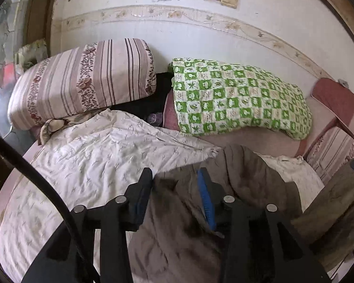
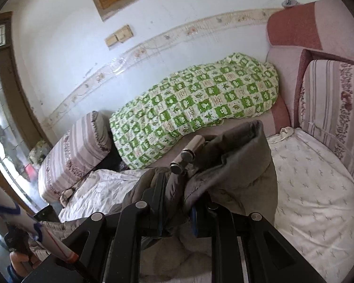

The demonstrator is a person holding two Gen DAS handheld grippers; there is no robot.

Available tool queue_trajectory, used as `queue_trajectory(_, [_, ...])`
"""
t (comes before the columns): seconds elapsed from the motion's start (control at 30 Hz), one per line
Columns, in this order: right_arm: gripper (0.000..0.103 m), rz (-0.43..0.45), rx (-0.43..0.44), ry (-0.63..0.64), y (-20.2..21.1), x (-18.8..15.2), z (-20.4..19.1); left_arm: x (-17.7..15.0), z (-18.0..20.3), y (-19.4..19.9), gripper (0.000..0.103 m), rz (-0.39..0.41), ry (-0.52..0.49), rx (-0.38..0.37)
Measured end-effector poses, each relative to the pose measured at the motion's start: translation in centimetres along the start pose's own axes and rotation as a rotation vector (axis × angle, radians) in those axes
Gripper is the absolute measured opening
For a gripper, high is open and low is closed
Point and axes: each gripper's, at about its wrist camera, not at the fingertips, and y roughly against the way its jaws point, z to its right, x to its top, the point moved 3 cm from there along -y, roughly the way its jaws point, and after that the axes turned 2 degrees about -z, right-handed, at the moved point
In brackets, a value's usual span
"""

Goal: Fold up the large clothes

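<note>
In the left wrist view, the left gripper [image 1: 177,176] stood with its jaws spread and nothing pinched; the blue pads [image 1: 206,198] were apart, with the brown padded coat [image 1: 177,231] lying slack beneath and between them. The coat was spread over the near part of the white sprigged sheet [image 1: 89,155] covering the bed. Farther off, a striped pillow [image 1: 82,80] leaned at the left, and a green checked quilt [image 1: 238,96] lay along the wall [image 1: 177,40] at the right. A black cable [image 1: 35,176] curved across the near left.

In the right wrist view, the right gripper [image 2: 179,188] had its jaws pressed together on a bunched fold of the brown padded coat [image 2: 243,165], which rose lifted above the sheet [image 2: 313,188]. The green checked quilt [image 2: 193,108] lay beyond it against the wall, the striped pillow [image 2: 75,155] to the far left, and a striped cushion [image 2: 330,108] stood at the right. At the near left a hand [image 2: 18,261] and a white sleeve [image 2: 23,221] showed.
</note>
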Motion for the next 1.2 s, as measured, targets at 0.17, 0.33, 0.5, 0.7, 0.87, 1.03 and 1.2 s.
queue_trajectory(0.17, [0.018,-0.018,-0.043,-0.008,-5.8,2.1,0.6,3.4,-2.3,-4.2,0.043,-0.053,0.062,-0.026])
queue_trajectory(0.33, [0.018,-0.050,-0.092,-0.036,-11.7,3.4,2.4,5.9,-5.0,-7.5,0.043,-0.050,0.138,0.012])
queue_trajectory(0.5, [0.018,-0.109,-0.136,-0.087,-17.1,3.9,5.2,7.2,-6.0,-9.5,0.043,-0.033,0.159,0.029])
queue_trajectory(0.7, [0.018,-0.171,-0.185,-0.095,-22.3,2.9,7.6,4.0,-2.2,-11.3,0.043,-0.085,0.045,-0.049])
queue_trajectory(0.87, [0.019,-0.207,-0.209,-0.109,-25.2,1.4,8.7,-0.5,3.7,-15.0,0.043,-0.190,-0.063,-0.150])
queue_trajectory(1.03, [0.037,-0.233,-0.173,-0.165,-25.9,1.1,9.9,-3.1,6.2,-21.5,0.043,-0.272,-0.116,-0.062])
queue_trajectory(1.2, [0.064,-0.214,-0.064,-0.215,-23.2,1.7,11.0,-3.5,5.6,-25.5,0.043,-0.315,-0.096,-0.014])
